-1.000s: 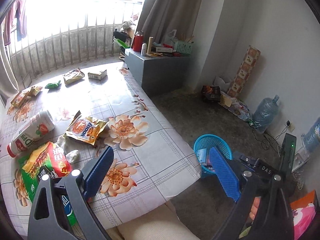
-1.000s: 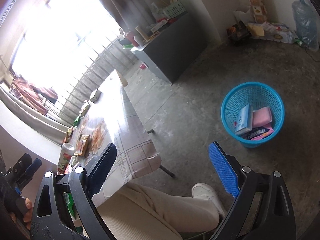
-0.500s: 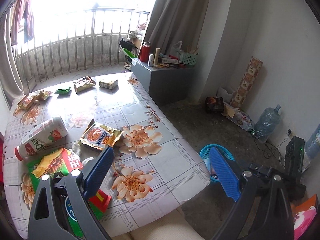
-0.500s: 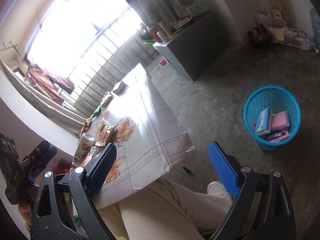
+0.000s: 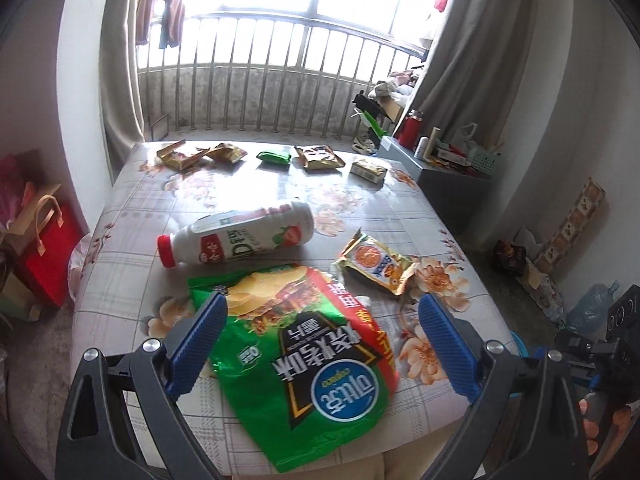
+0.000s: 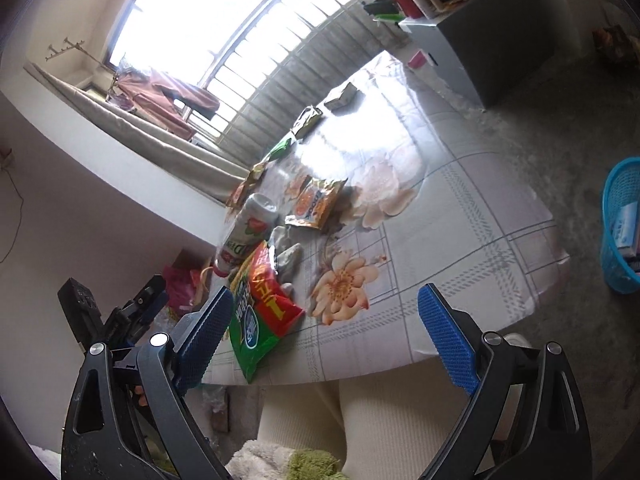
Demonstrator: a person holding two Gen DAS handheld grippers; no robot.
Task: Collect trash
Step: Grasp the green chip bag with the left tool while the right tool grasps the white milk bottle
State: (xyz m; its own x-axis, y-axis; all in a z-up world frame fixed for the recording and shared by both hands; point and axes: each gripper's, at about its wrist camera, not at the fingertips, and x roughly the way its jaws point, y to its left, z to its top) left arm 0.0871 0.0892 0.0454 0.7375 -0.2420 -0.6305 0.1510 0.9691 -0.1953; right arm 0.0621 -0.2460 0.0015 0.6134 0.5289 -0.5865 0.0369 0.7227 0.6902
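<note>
A large green and red chip bag [image 5: 304,344] lies at the near edge of the floral table [image 5: 128,240], and my left gripper [image 5: 322,344] hovers open right over it, its blue pads on either side. Behind the bag lie a white bottle with a red cap [image 5: 236,238] and an orange snack packet [image 5: 376,266]. In the right wrist view the same chip bag [image 6: 260,304] lies left of centre. My right gripper [image 6: 326,340] hangs open over the table's near edge, holding nothing. The blue trash basket [image 6: 620,232] stands on the floor at the far right.
Several small wrappers [image 5: 316,156] and a small box [image 5: 368,170] line the table's far edge by the window railing. A grey cabinet [image 5: 452,184] stands to the right. Red bags [image 5: 44,240] sit on the floor at left. A person's light trousers [image 6: 380,424] are below the table edge.
Both cameras swung left from the floor and basket toward the table. The left gripper came forward over the chip bag, which now fills its near view. Both stayed open.
</note>
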